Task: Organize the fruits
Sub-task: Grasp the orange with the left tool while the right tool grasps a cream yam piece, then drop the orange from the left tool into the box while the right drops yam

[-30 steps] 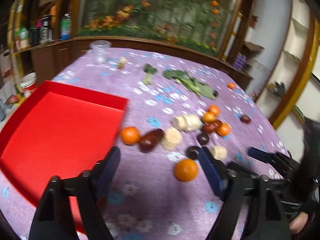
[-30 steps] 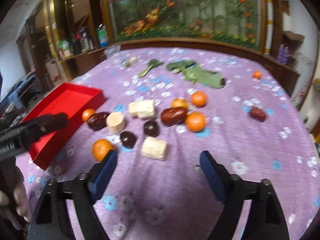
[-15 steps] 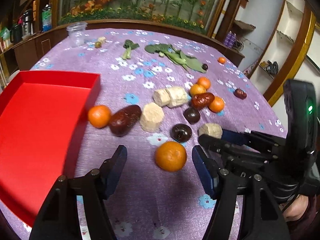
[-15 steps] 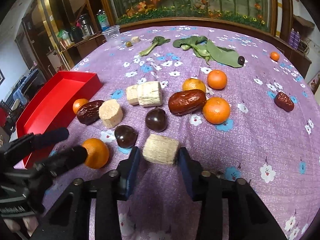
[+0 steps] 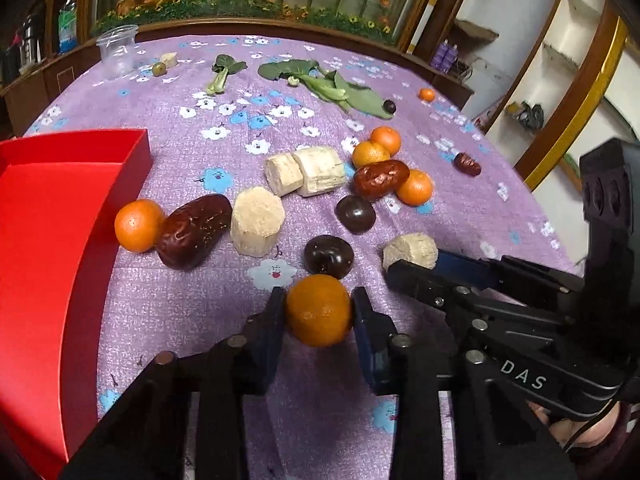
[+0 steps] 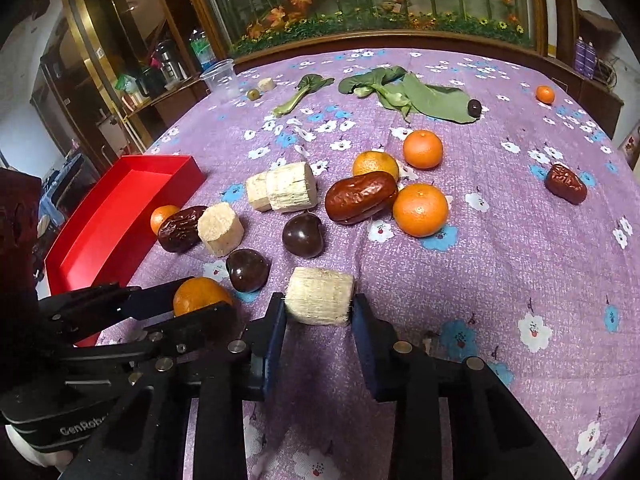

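At six o'clock in the left wrist view, the left gripper (image 5: 319, 310) has just closed its jaws on a small orange (image 5: 319, 309), which half a second ago lay free between wide-open jaws. At six o'clock in the right wrist view, the right gripper (image 6: 319, 307) has also just been closing and now grips a pale cut chunk (image 6: 320, 295), already between its jaws half a second ago. Both pieces look to rest on the purple flowered desk (image 6: 500, 280). That likely ends the grasping step; lifting comes next. Further out, toward twelve o'clock, dark plums, dates and more oranges lie scattered. The red tray (image 5: 48, 216), at nine o'clock in the left view, stands empty, probably the destination.
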Demonstrator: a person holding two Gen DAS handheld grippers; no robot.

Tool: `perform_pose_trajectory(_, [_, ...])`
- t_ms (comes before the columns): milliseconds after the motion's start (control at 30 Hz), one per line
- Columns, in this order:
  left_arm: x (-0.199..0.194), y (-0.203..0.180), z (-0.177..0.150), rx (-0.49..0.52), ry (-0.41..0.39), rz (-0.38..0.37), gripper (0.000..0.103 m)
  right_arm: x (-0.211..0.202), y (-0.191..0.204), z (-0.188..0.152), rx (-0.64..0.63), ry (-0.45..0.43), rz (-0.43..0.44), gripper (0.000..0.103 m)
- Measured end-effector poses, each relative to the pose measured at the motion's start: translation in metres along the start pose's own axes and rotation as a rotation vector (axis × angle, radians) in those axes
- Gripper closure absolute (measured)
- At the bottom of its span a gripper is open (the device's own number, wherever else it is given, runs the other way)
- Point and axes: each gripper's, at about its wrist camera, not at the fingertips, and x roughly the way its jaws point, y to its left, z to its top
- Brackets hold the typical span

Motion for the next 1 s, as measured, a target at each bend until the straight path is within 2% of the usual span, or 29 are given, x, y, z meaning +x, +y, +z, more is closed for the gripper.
perform_pose_trajectory(133, [-0.018,0.011,0.001,-0.038,-0.056,0.004,0.072,-0.015,0.009,0.001,-0.014,-0.032,-0.014,0.068])
perform_pose_trajectory(333, [-0.066,0.051,0.003,-0.143,-0.167,0.026,0.072,-0.036,0.041,0.009,-0.055,-0.062,0.044,0.068])
perform_pose_trajectory(433, [-0.091,0.081,0.001,-0.205,-0.216,0.078,0.072,-0.036,0.068,0.014,-0.096,-0.056,0.089,0.068])
perform_pose_trajectory(567, [-0.118,0.123,-0.006,-0.283,-0.271,0.2,0.072,-0.026,0.116,0.023,-0.159,-0.033,0.165,0.068])
perform_pose_trajectory(667, [-0.129,0.149,-0.013,-0.327,-0.289,0.288,0.072,-0.011,0.152,0.028,-0.198,0.0,0.239,0.068])
perform_pose_trajectory(767, [-0.133,0.171,-0.018,-0.36,-0.291,0.347,0.072,0.01,0.19,0.025,-0.265,0.029,0.265,0.068])
perform_pose_trajectory(867, [-0.131,0.186,-0.023,-0.386,-0.273,0.375,0.072,0.031,0.215,0.021,-0.306,0.068,0.281,0.068])
perform_pose_trajectory(1000, [-0.127,0.198,-0.03,-0.407,-0.255,0.377,0.072,0.054,0.234,0.013,-0.349,0.099,0.271,0.067])
